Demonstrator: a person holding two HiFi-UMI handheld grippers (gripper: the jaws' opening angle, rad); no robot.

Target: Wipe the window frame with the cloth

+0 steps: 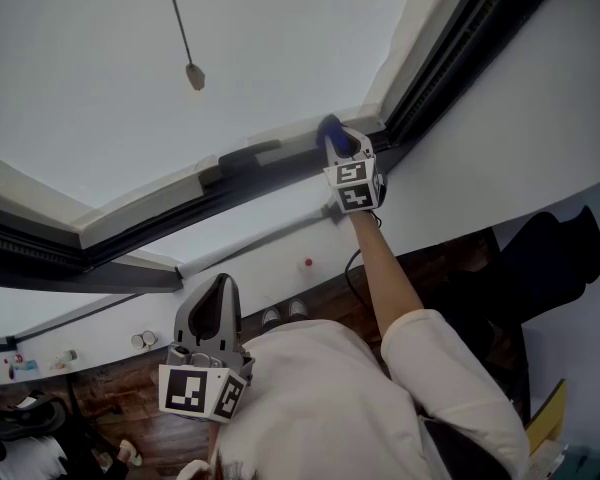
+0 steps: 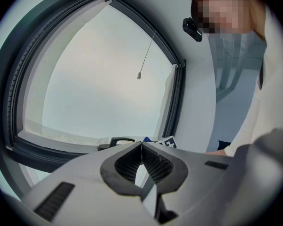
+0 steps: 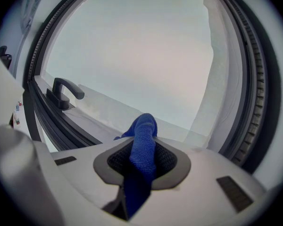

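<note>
Right tongs (image 3: 142, 150): jaws clamped on the blue knitted cloth (image 3: 144, 134). The cloth runs up between the two pads as a narrow roll and its rounded end sticks out past the fingertips.

Position: my right arm is stretched up to the window. In the head view the cloth end sits at the white lower rail of the window frame (image 1: 280, 146), just right of the dark lever handle (image 1: 246, 155) and near the frame's right-hand corner. From the right gripper view the cloth end stands over that same pale rail. I cannot tell whether it actually touches.

Left tongs (image 2: 141, 146): jaws closed tip to tip, with nothing between the pads. I hold them low, near my chest, well apart from the cloth and frame.

A thin cord with a small end weight (image 1: 194, 76) hangs before the pane.
</note>
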